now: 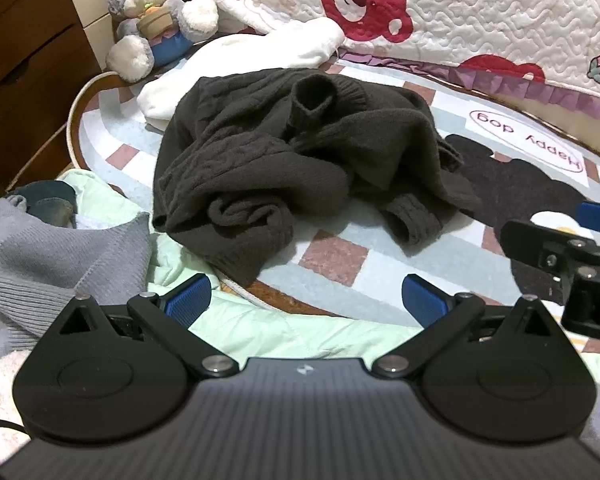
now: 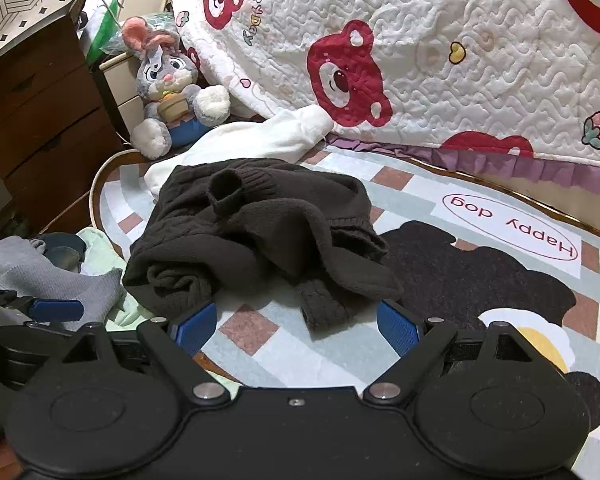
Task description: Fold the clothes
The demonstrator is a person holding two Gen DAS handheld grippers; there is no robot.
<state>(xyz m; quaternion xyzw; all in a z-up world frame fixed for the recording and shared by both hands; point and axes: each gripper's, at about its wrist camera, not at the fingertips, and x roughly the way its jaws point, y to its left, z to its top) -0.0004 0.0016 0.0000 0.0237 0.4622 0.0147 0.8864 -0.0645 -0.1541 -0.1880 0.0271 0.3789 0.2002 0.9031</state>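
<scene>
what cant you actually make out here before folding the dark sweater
- Dark sweater: crumpled in both views, so its own folds hide the front and second sleeve.
- White garment: the sweater covers its near part in both views.
- Grey knit: cut off by the left wrist view's edge.
- Right gripper: open; the left wrist view shows only part of it.
- Left gripper: open, empty.

The rug (image 2: 480, 344) reads "Happy dog", upside down; beyond it, the bear quilt (image 2: 440, 40) reads "HappyDay".
</scene>
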